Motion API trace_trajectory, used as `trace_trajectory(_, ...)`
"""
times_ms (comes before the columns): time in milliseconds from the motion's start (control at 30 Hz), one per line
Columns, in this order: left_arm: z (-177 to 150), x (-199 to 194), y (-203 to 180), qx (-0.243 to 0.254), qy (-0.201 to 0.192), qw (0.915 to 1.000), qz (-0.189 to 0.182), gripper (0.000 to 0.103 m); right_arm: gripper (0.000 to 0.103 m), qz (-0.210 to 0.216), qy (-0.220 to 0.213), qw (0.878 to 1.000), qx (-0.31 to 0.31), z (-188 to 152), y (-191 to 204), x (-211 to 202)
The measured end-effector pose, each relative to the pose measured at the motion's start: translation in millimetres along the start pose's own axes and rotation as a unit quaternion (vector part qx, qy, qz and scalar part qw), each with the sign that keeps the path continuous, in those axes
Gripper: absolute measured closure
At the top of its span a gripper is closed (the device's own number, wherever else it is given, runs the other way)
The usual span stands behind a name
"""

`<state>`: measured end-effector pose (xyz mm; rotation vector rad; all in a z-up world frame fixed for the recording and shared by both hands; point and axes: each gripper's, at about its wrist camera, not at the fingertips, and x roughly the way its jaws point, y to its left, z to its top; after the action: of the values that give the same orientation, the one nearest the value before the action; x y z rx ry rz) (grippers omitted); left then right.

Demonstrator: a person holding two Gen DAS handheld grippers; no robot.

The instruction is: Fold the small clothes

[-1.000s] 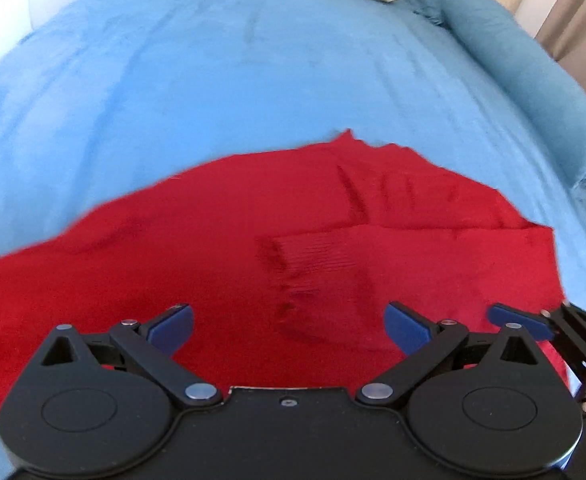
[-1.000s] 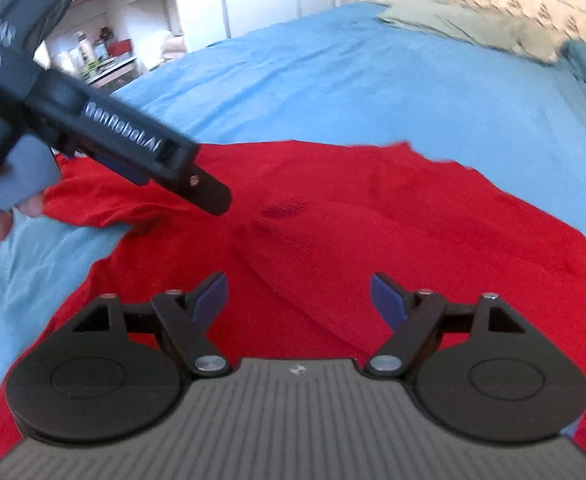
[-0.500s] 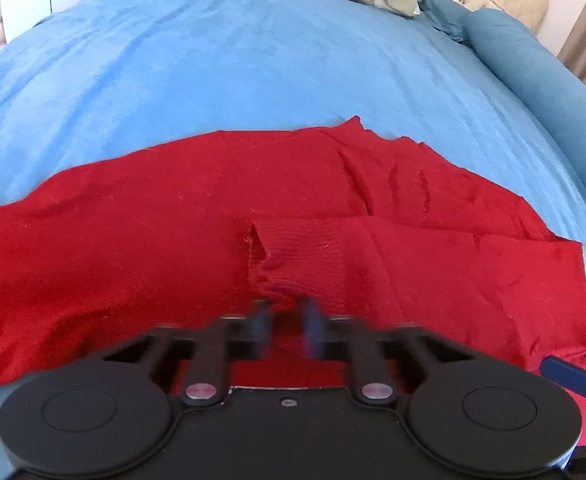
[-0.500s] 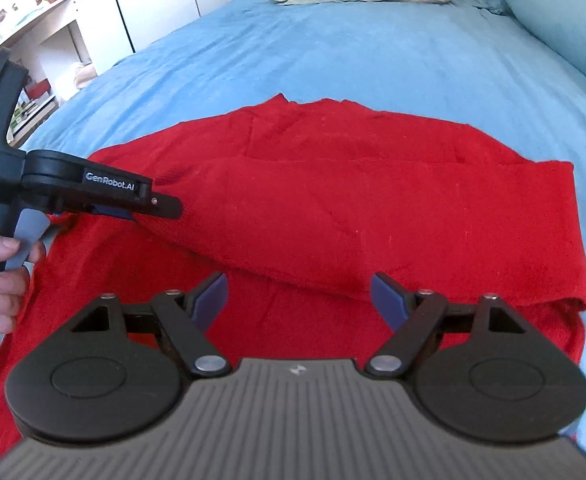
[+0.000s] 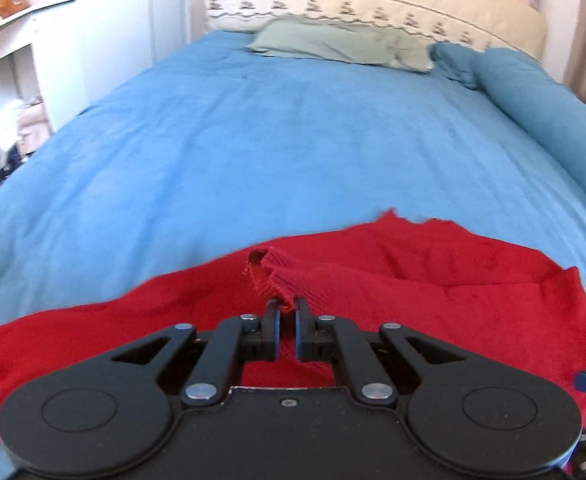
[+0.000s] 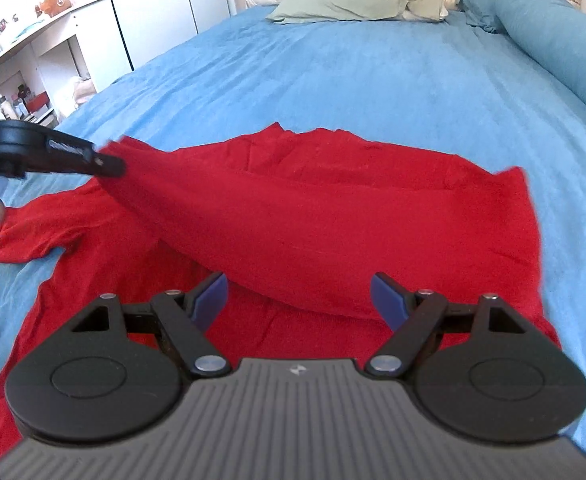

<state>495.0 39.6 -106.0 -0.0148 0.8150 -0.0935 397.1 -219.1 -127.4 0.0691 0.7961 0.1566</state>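
red knit sweater [image 6: 333, 216], soft and ribbed at the cuffs, lies spread on the near part of the blue bed cover [image 6: 333, 64], well short of the grey-green pillow [image 6: 357, 6] at the head of that cover. a second ago the left gripper [image 5: 287, 306] stood wide open over the sweater's ribbed sleeve cuff [image 5: 279, 278]; now its jaws are pinched closed on that cuff, and the cuff has come up off the sweater's body, so the sleeve hangs as a taut band from the gripper across the sweater. this looks like the start of folding the sleeve over the body, with most of the fold not yet made. the right gripper [image 6: 299, 296] has shifted nearer the sweater's near edge, its jaws spread apart with nothing between them. no container shows on or beside the blue bed cover; only shelves stand off to its left, their contents too small to tell.
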Motion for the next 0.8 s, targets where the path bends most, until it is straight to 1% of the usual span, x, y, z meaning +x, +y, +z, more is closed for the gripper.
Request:
trace_trajectory(100, -8, 8, 11, -0.003, 0.005, 0.9998, 0.017, 0.096, 0.009, -0.002, 0.002, 1.000, 0.004, -4, -2, 1)
trace_trajectory(200, -17, 16, 18, -0.004, 0.016, 0.9997, 0.020, 0.096, 0.009, -0.008, 0.007, 1.000, 0.014, -8, -5, 4)
trace_trajectory(233, -19, 19, 17, -0.002, 0.022, 0.9995, 0.021, 0.094, 0.009, -0.011, 0.008, 1.000, 0.018, -8, -5, 5)
trace_trajectory(300, -22, 20, 15, 0.001, 0.029, 0.9992, 0.029, 0.084, 0.009, -0.018, 0.012, 0.999, 0.024, -9, -10, 8)
trace_trajectory(333, -23, 17, 14, 0.001, 0.028, 0.9990, 0.035, 0.065, 0.009, -0.023, 0.012, 0.999, 0.025, -10, -12, 9)
trace_trajectory(367, -23, 12, 13, 0.001, 0.021, 0.9990, 0.039, 0.043, 0.009, -0.028, 0.013, 0.999, 0.026, -9, -15, 11)
trace_trajectory(400, -23, 7, 12, 0.002, 0.010, 0.9992, 0.037, 0.034, 0.009, -0.034, 0.011, 0.999, 0.026, -8, -18, 12)
trace_trajectory(433, -22, 2, 9, 0.003, -0.002, 0.9994, 0.034, 0.030, 0.009, -0.045, 0.008, 0.999, 0.023, -6, -21, 13)
trace_trajectory(500, -21, -6, 5, 0.012, -0.012, 0.9997, 0.019, 0.030, 0.009, -0.066, 0.004, 0.998, 0.021, -3, -28, 17)
trace_trajectory(633, -22, -2, -9, 0.039, -0.002, 0.9992, -0.012, 0.030, 0.009, -0.108, 0.009, 0.994, 0.024, -8, -49, 29)
trace_trajectory(700, -25, 2, -14, 0.050, 0.002, 0.9984, -0.026, 0.030, 0.009, -0.116, 0.019, 0.992, 0.033, -16, -61, 33)
trace_trajectory(767, -26, 10, -15, 0.051, 0.012, 0.9981, -0.032, 0.030, 0.009, -0.115, 0.018, 0.992, 0.041, -26, -72, 32)
trace_trajectory(800, -27, 14, -14, 0.048, 0.015, 0.9982, -0.034, 0.030, 0.009, -0.117, 0.017, 0.992, 0.034, -29, -73, 31)
